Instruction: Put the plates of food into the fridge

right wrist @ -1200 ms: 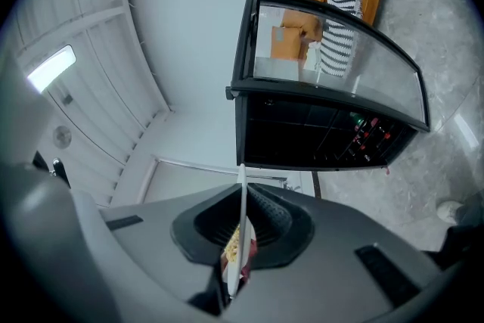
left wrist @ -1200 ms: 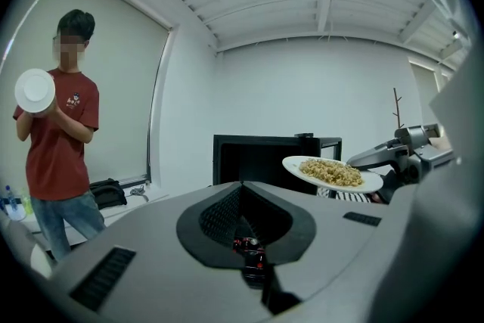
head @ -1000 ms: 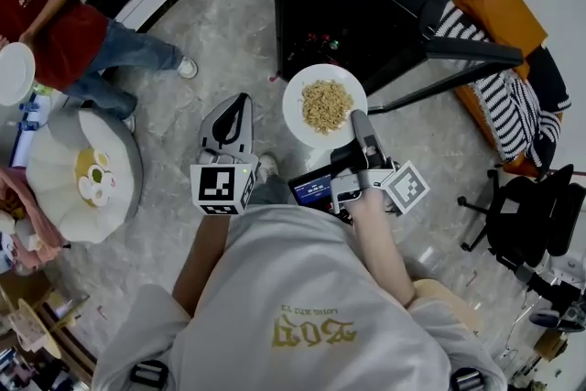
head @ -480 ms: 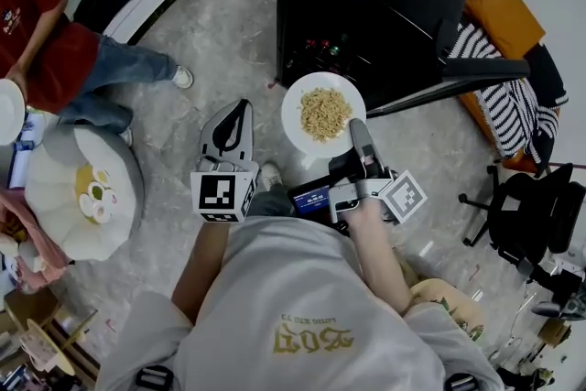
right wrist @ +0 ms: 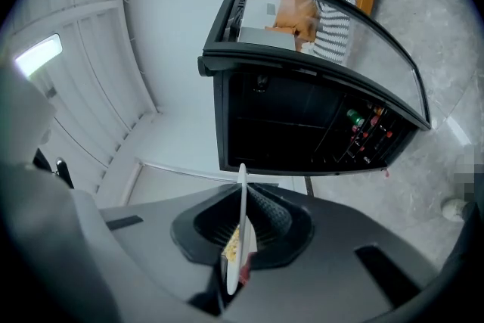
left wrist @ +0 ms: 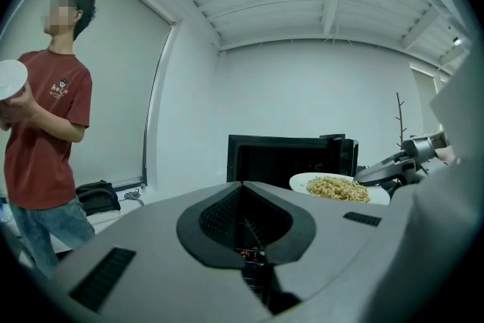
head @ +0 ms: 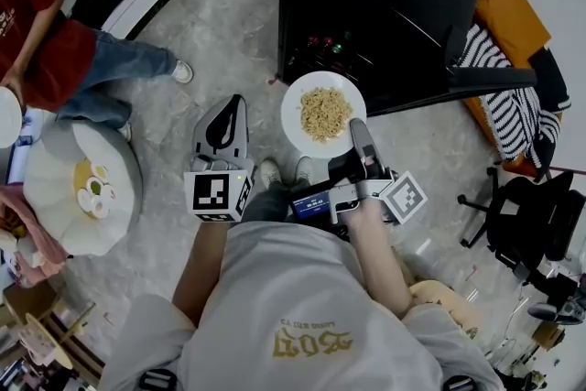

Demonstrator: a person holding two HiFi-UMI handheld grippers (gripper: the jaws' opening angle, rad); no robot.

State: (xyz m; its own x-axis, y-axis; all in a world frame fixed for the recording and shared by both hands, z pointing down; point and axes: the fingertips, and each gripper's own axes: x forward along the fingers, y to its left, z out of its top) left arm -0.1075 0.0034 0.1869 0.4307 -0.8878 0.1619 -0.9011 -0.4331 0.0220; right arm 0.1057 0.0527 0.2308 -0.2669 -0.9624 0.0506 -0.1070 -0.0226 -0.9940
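A white plate of yellowish noodles [head: 323,114] hangs level just in front of the black fridge [head: 375,5], whose glass door [head: 490,76] stands swung open to the right. My right gripper [head: 360,139] is shut on the plate's near rim. In the right gripper view the plate [right wrist: 240,223] shows edge-on between the jaws, with the fridge's dark inside [right wrist: 302,117] and its bottles ahead. My left gripper [head: 224,125] sits left of the plate, shut and holding nothing. The left gripper view shows the plate [left wrist: 336,187] at the right and the fridge [left wrist: 291,159] behind it.
A person in a red shirt [head: 41,23] stands at the left holding a white plate [head: 5,116]. A round pale stool [head: 78,188] is below them. An orange sofa with striped cloth [head: 513,105] lies behind the fridge door, and a black office chair [head: 540,224] stands at the right.
The plate in my right gripper has edged slightly toward the fridge opening. The person in red has shifted left. My left gripper has stayed nearly in place.
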